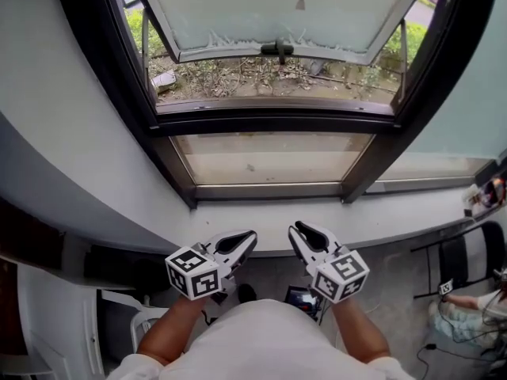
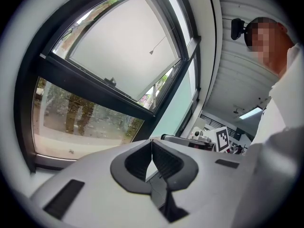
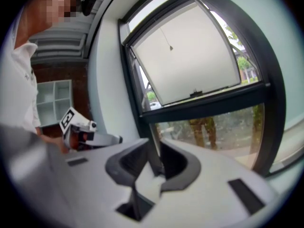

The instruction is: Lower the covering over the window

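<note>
A pale covering (image 1: pixel 277 6) fills the upper window pane, with a thin cord and small pull (image 1: pixel 300 3) hanging in front of it. The same pull (image 2: pixel 151 52) hangs high in the left gripper view, and the right gripper view has this pull (image 3: pixel 170 47) near the top too. My left gripper (image 1: pixel 252 237) is held low near my body, shut with nothing in it (image 2: pixel 151 142). My right gripper (image 1: pixel 294 229) sits beside it, jaws a little apart and empty (image 3: pixel 156 145). Both are well below the window and far from the cord.
A black window frame (image 1: pixel 269 121) with a handle (image 1: pixel 277 48) divides the upper sash from a lower fixed pane (image 1: pixel 269 161). A pale sill (image 1: pixel 261 220) runs just ahead of the grippers. A dark chair (image 1: pixel 463 260) and another person's arm (image 1: pixel 467 299) are at the lower right.
</note>
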The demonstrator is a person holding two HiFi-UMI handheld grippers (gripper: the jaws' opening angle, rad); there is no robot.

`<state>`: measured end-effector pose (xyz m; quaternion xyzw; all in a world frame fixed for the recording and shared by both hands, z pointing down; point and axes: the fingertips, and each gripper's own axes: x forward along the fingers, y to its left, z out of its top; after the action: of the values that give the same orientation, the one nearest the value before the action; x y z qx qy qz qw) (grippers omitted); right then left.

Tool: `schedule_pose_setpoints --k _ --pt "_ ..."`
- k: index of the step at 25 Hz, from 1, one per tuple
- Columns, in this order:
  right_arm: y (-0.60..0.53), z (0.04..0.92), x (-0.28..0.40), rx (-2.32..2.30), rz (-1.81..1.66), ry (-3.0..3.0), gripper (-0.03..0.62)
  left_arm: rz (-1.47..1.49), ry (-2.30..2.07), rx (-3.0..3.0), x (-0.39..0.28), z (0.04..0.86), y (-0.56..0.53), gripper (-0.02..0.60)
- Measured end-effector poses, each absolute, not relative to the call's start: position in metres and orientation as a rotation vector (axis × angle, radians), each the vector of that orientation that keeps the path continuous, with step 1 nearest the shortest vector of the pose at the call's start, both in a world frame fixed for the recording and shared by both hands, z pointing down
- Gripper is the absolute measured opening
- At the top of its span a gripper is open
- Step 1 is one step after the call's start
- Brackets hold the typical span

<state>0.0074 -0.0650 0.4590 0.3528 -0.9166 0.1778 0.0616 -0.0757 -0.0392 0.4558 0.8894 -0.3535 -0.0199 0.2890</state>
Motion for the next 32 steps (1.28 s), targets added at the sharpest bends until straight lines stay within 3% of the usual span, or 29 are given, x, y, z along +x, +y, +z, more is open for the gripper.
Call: schedule_pose_setpoints --k 32 --pt "-0.147 0.469 0.052 0.860 0.511 -2.776 0.083 -0.070 -1.093 2.330 -0.012 0.457 -0.102 0.015"
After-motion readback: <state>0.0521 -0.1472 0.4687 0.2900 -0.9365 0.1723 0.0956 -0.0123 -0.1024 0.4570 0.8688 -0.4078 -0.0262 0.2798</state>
